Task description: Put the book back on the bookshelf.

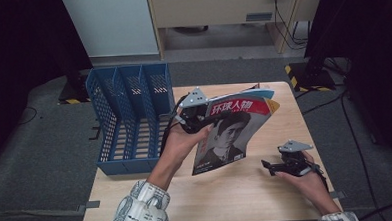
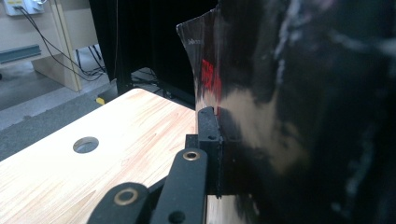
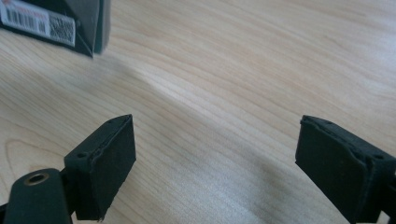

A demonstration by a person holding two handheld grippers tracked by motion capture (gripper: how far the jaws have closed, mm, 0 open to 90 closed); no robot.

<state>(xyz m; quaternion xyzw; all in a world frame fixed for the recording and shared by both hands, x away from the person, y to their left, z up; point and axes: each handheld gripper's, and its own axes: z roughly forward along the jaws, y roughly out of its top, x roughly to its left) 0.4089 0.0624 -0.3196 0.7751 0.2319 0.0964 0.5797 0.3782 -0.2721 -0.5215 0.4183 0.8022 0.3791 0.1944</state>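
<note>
The left gripper (image 1: 196, 115) is clamped on the upper left edge of a magazine (image 1: 232, 131), its jaws pressed tight against the glossy cover, and it holds the magazine tilted in the air above the middle of the wooden table (image 1: 247, 193). The magazine's top edge, with a red title band, leans toward the far right part of the table, and its lower edge hangs over the table's centre; whether that edge touches the wood cannot be told. In the left gripper view the cover (image 2: 303, 116) stands as a dark wall just beside the near jaw, with bare tabletop (image 2: 93, 177) and a round hole (image 2: 86, 144) off to the other side. A blue file rack (image 1: 129, 118) with three upright compartments stands at the table's left edge, just beside the left hand (image 1: 183, 141), its open tops facing up and its slots bare inside. The right gripper (image 1: 274, 167) sits low over the near right part of the table, well apart from the magazine, jaws spread wide with nothing between them; in the right gripper view (image 3: 215, 163) plain wood lies between the pads and the magazine's barcode corner (image 3: 51, 25) shows farther off. Bare tabletop runs along the near edge between the two forearms.
</note>
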